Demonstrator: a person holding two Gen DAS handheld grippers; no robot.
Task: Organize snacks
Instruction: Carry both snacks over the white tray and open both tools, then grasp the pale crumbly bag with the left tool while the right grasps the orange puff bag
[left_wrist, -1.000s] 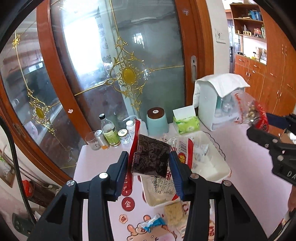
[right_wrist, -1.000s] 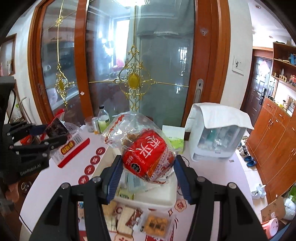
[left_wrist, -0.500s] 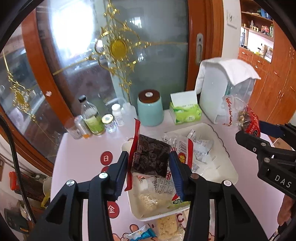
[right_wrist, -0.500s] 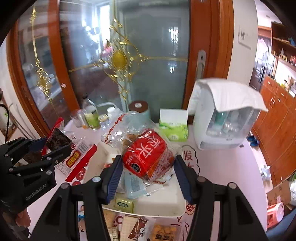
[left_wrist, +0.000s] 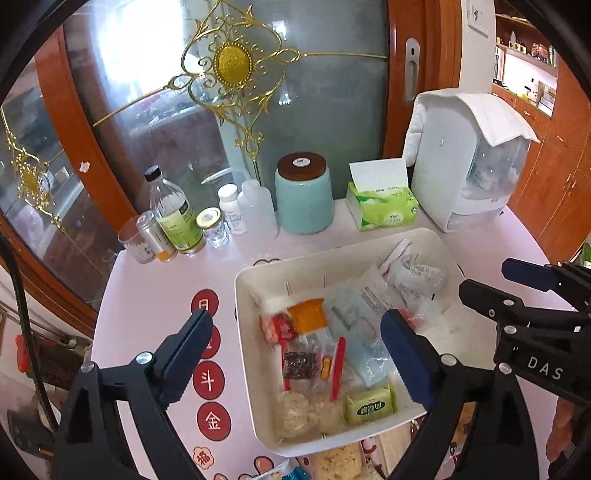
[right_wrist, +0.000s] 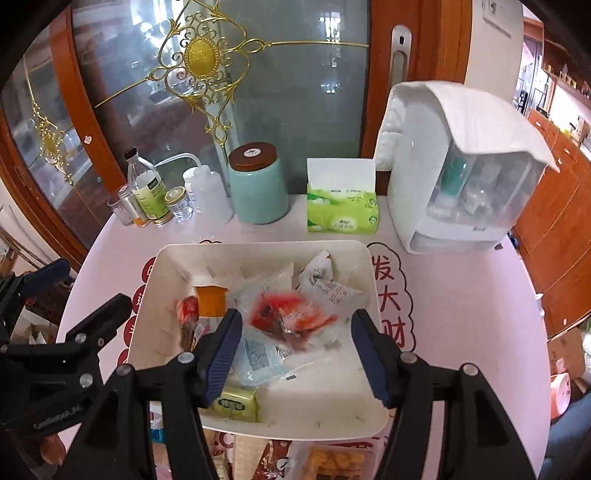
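My left gripper (left_wrist: 297, 354) hangs over the white tray (left_wrist: 332, 253), its jaws opening wide with nothing gripped. Below it a dark snack packet (left_wrist: 297, 365) in a red-edged clear bag lies among other snacks in the tray. In the right wrist view my right gripper (right_wrist: 295, 350) is low over the same tray (right_wrist: 258, 243), jaws opening. The red snack bag (right_wrist: 284, 314), blurred, is between the pads but apart from them, down among the tray's packets. Each gripper shows in the other's view: the right gripper (left_wrist: 484, 277) and the left gripper (right_wrist: 94, 284).
Behind the tray on the pink table (left_wrist: 155, 295) stand a teal jar (left_wrist: 304, 195), a green tissue box (left_wrist: 382, 206), a white dispenser under a cloth (left_wrist: 465, 166) and several small bottles (left_wrist: 173, 218). Loose snack packets (right_wrist: 332, 459) lie at the near edge. A glass door closes the back.
Both grippers came down over the tray. The left one let go of the dark packet, which now lies in the tray. The right one's jaws widened and the red bag dropped.
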